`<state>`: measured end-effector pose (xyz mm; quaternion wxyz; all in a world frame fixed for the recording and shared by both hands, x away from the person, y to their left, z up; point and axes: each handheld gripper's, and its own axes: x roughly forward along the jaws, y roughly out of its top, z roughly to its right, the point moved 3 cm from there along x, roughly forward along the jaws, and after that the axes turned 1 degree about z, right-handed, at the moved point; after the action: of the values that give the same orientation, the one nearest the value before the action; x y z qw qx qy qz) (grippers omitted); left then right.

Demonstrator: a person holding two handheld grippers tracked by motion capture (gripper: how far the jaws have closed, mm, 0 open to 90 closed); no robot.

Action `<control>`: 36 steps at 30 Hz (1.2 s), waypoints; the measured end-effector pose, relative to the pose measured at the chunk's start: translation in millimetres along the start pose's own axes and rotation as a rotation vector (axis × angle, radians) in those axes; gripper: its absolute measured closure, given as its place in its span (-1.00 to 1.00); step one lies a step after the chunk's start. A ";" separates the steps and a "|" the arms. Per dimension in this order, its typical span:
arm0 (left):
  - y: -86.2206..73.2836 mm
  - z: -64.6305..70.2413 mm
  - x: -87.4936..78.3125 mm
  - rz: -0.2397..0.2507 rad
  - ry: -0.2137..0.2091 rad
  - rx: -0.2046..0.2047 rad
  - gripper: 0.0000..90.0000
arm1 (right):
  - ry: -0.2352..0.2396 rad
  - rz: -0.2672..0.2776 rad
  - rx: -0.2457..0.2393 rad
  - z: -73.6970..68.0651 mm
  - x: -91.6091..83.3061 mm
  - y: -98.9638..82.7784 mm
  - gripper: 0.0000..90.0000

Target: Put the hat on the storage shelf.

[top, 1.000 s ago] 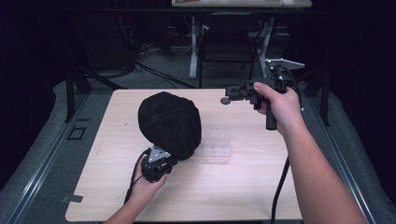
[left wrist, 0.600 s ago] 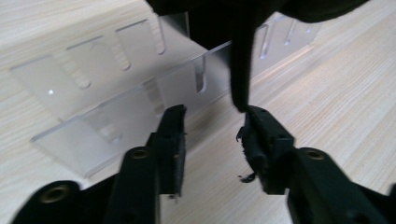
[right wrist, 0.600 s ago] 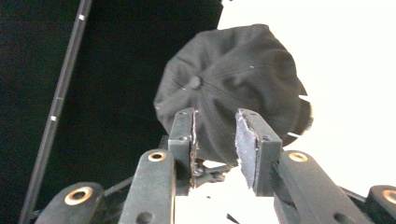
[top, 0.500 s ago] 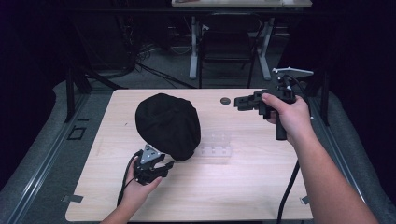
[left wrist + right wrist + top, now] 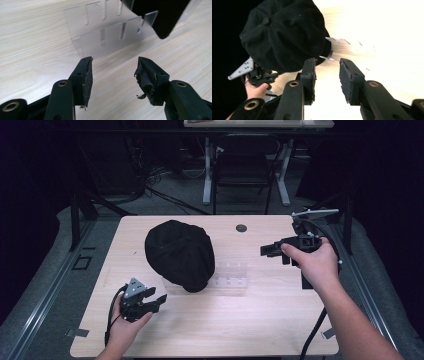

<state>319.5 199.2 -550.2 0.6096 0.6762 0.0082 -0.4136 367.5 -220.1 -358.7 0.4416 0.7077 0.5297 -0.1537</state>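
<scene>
The cap (image 5: 180,254) sits on the clear stand (image 5: 231,274) in the middle of the tabletop (image 5: 260,320). The left tongs (image 5: 156,301) have just opened and hold nothing. The right tongs (image 5: 266,251) have been opening too, empty. Come in slowly from the right edge and grab the cap's side. The stand could tip.

— What can't you make out here?
— The black cap (image 5: 180,254) covers the left end of the clear plastic stand (image 5: 231,275), so that part stays hidden. In the left gripper view the top edge cuts the cap down to a dark corner (image 5: 160,15).
— And the table (image 5: 225,320)?
— In the right gripper view glare washes out its far side and much of the stand (image 5: 352,47). The small dark disc (image 5: 241,227) near the table's far edge is too small to identify.
</scene>
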 end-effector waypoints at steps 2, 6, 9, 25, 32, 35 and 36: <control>-4.7 -4.5 -0.8 -0.006 -0.008 -0.020 0.02 | -0.014 0.008 -0.001 2.0 -0.4 -4.1 0.44; -12.6 -11.0 0.7 -0.024 0.008 -0.020 0.02 | -0.038 0.012 -0.019 6.2 0.4 -13.1 0.36; -13.4 -14.6 0.5 -0.012 0.014 -0.032 0.02 | -0.055 0.028 -0.037 10.8 2.2 -21.2 0.33; -18.7 -15.4 5.9 -0.034 0.031 -0.007 0.01 | -0.135 0.049 -0.073 43.2 15.6 -77.1 0.28; -18.7 -11.6 7.3 -0.039 0.018 0.004 0.01 | -0.139 0.133 -0.091 62.6 29.2 -104.5 0.18; -18.5 -9.4 7.8 -0.041 0.009 0.010 0.01 | -0.147 0.148 -0.077 75.3 39.7 -117.1 0.15; -18.5 -8.6 8.3 -0.036 0.008 0.009 0.01 | -0.152 0.153 -0.084 80.0 43.1 -121.3 0.14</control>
<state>320.2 207.0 -570.8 0.5989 0.6803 0.0209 -0.4219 297.0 -250.7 -489.3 0.5202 0.7132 0.4451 -0.1505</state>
